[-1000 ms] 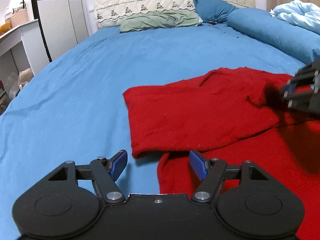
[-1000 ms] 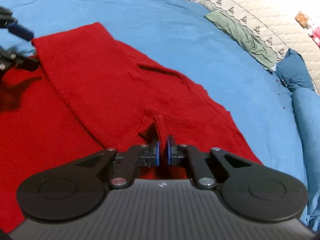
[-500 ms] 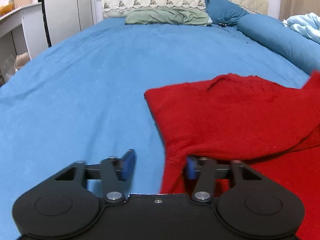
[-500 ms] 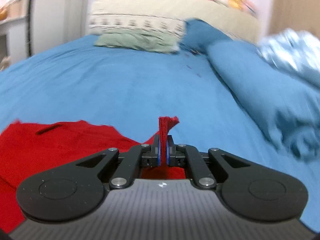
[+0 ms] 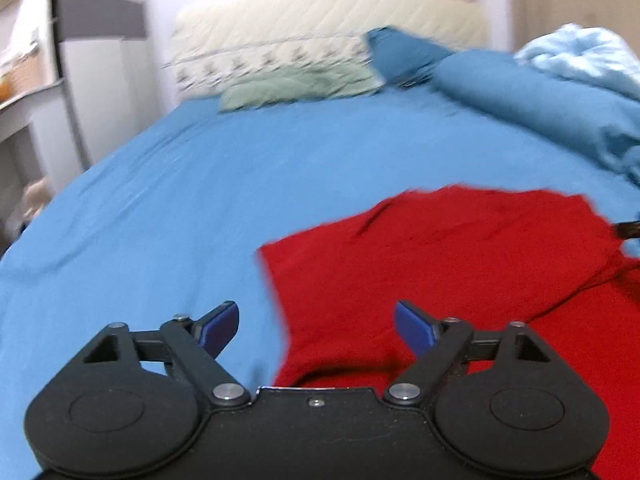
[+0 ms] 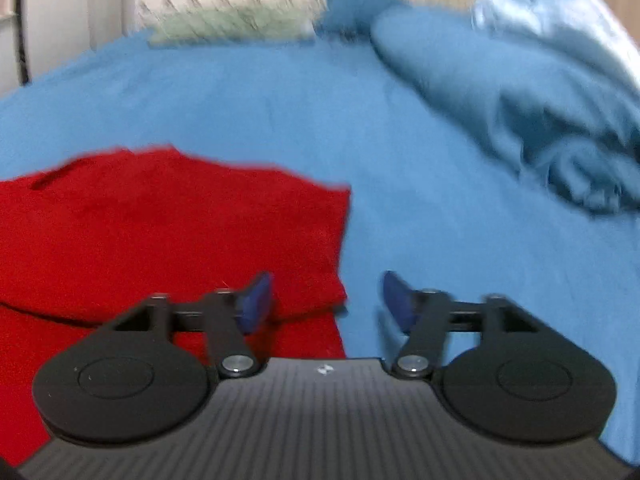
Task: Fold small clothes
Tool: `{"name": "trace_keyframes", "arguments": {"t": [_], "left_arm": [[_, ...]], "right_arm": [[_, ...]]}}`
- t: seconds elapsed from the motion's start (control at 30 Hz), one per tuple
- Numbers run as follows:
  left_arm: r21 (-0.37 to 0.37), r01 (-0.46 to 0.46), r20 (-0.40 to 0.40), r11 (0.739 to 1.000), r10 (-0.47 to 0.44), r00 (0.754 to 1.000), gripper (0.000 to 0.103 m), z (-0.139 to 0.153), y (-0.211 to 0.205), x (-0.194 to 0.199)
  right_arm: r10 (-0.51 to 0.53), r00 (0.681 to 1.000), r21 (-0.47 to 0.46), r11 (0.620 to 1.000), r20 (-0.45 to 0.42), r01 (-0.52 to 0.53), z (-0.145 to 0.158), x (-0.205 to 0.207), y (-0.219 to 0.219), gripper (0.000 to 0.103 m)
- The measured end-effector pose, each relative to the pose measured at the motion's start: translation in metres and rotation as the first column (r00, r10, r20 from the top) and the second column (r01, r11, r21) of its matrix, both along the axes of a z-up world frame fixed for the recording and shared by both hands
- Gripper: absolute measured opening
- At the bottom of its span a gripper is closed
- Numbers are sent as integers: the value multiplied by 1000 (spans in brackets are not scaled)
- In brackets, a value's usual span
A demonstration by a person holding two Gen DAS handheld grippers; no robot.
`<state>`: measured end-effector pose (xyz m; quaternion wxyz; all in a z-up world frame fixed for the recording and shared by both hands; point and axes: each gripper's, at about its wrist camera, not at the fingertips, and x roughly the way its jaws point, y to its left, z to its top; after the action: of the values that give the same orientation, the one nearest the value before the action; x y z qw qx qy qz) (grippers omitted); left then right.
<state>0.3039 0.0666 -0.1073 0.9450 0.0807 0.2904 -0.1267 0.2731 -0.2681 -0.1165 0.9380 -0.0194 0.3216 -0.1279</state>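
A red knitted garment (image 5: 460, 264) lies on the blue bed sheet (image 5: 168, 208), with a folded layer on top. My left gripper (image 5: 316, 330) is open and empty, straddling the garment's near left edge. In the right wrist view the garment (image 6: 160, 232) fills the left half. My right gripper (image 6: 326, 300) is open and empty over the garment's right edge, with its left fingertip (image 6: 256, 300) above the red cloth and its right fingertip (image 6: 396, 300) above the sheet.
A rolled blue duvet (image 6: 500, 92) and a light blue blanket (image 5: 580, 56) lie along the right side. A green pillow (image 5: 296, 88) and a blue pillow (image 5: 404, 56) rest by the cream headboard (image 5: 320, 28). White furniture (image 5: 24, 92) stands left of the bed.
My right gripper has let go of the red cloth it pinched and opened; the fold now lies flat. My left gripper has opened wider and shifted slightly along the garment's left edge.
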Motion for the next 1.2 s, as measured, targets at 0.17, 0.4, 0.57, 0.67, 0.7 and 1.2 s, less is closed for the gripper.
{"name": "trace_keyframes", "arguments": {"t": [0.17, 0.4, 0.57, 0.67, 0.7, 1.2], "left_arm": [[-49, 26, -115, 998, -32, 993, 88, -17, -23, 29], [-109, -31, -250, 994, 3, 968, 83, -47, -4, 45], [-115, -54, -277, 992, 20, 961, 78, -39, -3, 46], [-92, -97, -265, 991, 69, 962, 78, -18, -6, 44], [-86, -101, -239, 991, 78, 968, 78, -6, -5, 36], [-69, -158, -99, 985, 150, 984, 103, 139, 28, -151]], "right_arm": [[122, 993, 12, 992, 6, -122, -4, 21, 18, 85], [96, 995, 144, 985, -17, -93, -33, 30, -5, 85], [94, 996, 163, 982, -3, -93, -35, 23, -15, 84], [81, 996, 167, 983, -24, -76, -24, 21, -16, 86], [73, 997, 164, 984, -23, -68, -16, 16, -17, 86], [147, 983, 118, 980, 107, -160, 140, -182, -13, 103]]}}
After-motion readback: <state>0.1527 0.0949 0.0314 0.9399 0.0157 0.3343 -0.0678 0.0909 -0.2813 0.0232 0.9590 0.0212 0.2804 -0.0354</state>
